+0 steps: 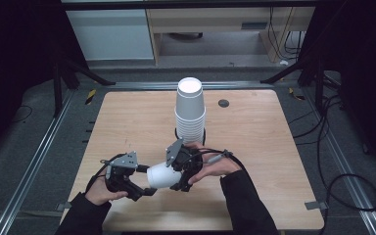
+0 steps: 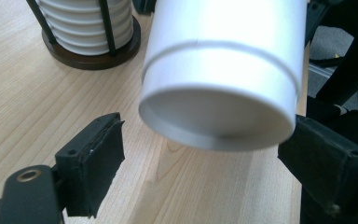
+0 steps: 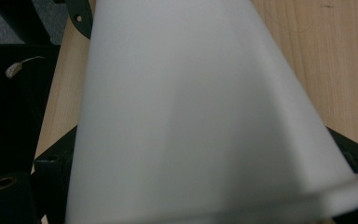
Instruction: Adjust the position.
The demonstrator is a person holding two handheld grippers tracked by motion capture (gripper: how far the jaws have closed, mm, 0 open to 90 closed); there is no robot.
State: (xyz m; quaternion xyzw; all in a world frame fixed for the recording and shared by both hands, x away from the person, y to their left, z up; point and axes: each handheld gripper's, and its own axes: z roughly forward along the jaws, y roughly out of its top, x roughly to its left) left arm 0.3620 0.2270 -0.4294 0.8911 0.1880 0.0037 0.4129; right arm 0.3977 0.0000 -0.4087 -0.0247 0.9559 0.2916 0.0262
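A single white paper cup (image 1: 162, 176) lies on its side in the air above the front of the wooden table (image 1: 254, 147). My right gripper (image 1: 175, 172) is shut on its wide rim end, and in the right gripper view the cup's wall (image 3: 191, 116) rises between the two black jaws of that gripper (image 3: 205, 186). My left gripper (image 1: 144, 188) is open at the cup's narrow base. In the left gripper view the base (image 2: 219, 116) faces the camera, and this gripper (image 2: 205, 158) has a jaw on each side, the left one apart from the cup.
A tall stack of white cups (image 1: 190, 110) stands upside down in a dark round holder (image 2: 93, 58) with thin black rods, at the table's middle. A small dark disc (image 1: 223, 103) sits at the back right. Cables (image 1: 342, 181) trail on the floor to the right.
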